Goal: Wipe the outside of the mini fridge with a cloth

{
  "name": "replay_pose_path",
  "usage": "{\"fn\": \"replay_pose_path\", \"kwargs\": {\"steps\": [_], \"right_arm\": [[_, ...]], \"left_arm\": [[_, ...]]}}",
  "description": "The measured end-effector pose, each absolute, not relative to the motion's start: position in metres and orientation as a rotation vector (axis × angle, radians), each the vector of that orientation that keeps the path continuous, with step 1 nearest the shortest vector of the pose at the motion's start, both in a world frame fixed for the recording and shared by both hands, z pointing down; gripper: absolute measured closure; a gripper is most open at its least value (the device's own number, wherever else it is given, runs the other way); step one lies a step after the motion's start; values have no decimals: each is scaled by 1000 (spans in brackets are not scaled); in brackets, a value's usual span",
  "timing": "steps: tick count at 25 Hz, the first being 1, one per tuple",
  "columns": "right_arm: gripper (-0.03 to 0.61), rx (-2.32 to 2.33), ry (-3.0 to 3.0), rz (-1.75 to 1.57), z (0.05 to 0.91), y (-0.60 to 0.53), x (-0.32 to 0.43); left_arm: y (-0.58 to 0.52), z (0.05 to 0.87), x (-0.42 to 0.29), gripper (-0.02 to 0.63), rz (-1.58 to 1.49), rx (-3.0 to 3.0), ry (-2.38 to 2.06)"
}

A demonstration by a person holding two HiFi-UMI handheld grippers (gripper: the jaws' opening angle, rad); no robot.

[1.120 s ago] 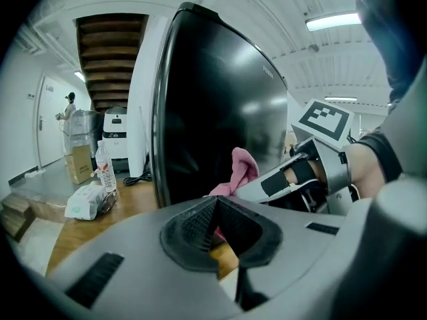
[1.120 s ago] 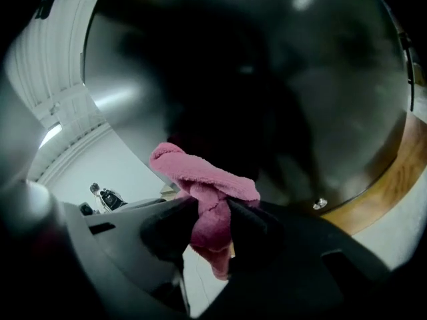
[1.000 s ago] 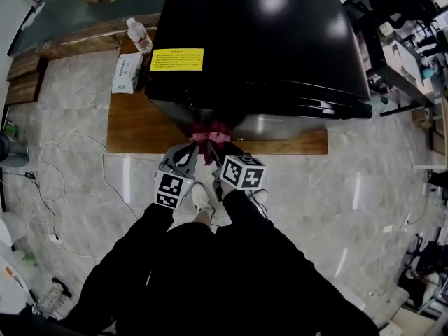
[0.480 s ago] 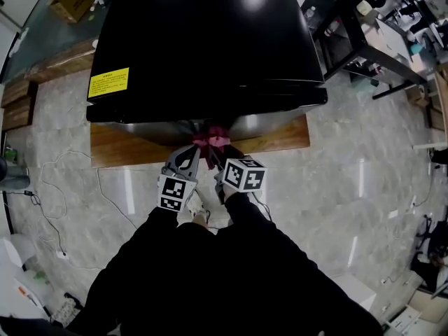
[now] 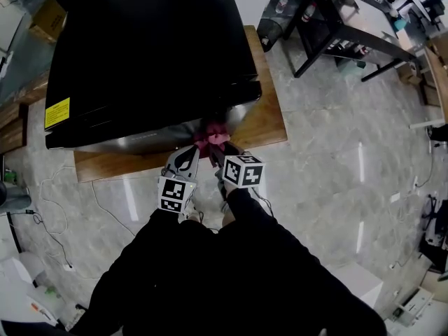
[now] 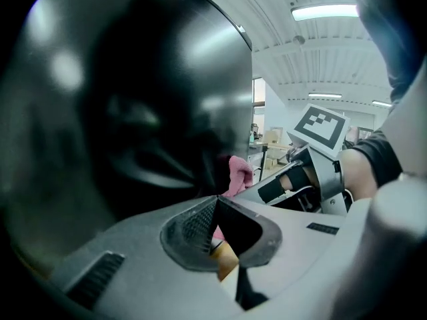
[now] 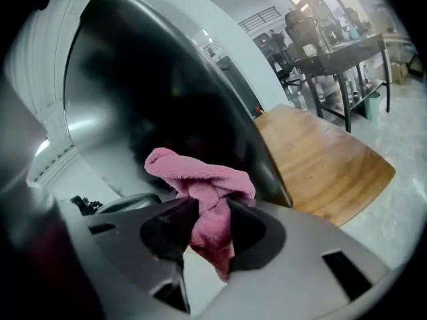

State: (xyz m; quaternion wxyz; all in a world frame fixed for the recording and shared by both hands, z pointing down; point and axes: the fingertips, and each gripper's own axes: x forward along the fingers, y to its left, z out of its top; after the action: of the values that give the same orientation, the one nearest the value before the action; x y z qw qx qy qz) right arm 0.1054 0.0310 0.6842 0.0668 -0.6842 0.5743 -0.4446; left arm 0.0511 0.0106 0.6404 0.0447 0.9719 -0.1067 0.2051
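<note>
The black mini fridge (image 5: 147,54) stands on a low wooden platform (image 5: 266,110). A pink cloth (image 5: 213,133) is pressed against the fridge's shiny front face, near its right corner. My right gripper (image 5: 217,149) is shut on that cloth. In the right gripper view the cloth (image 7: 203,185) bunches up out of the closed right gripper (image 7: 210,222) and touches the dark fridge face (image 7: 160,92). My left gripper (image 5: 190,152) sits just left of it, shut with nothing in it. The left gripper view shows the closed left gripper (image 6: 215,205), the cloth (image 6: 239,175) and the fridge front (image 6: 133,99).
A yellow label (image 5: 57,112) sits on the fridge top at the left. A black table (image 5: 336,26) with legs stands on the marble floor to the upper right. Cables (image 5: 42,187) trail on the floor at left. A cardboard box (image 5: 49,16) lies far left.
The view has swung so the fridge now lies further left and turned. Both grippers and the cloth have moved along the front face to its right corner.
</note>
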Motion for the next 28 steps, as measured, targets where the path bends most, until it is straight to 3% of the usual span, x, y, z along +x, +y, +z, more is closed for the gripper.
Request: {"fn": "replay_pose_path", "kwargs": {"steps": [13, 28], "right_arm": [[449, -2059, 1900, -1304, 689, 63, 165], [446, -2088, 2397, -717, 535, 129, 166]], "left_arm": [[38, 629, 98, 607, 570, 2917, -475], [83, 503, 78, 607, 375, 2946, -457]]}}
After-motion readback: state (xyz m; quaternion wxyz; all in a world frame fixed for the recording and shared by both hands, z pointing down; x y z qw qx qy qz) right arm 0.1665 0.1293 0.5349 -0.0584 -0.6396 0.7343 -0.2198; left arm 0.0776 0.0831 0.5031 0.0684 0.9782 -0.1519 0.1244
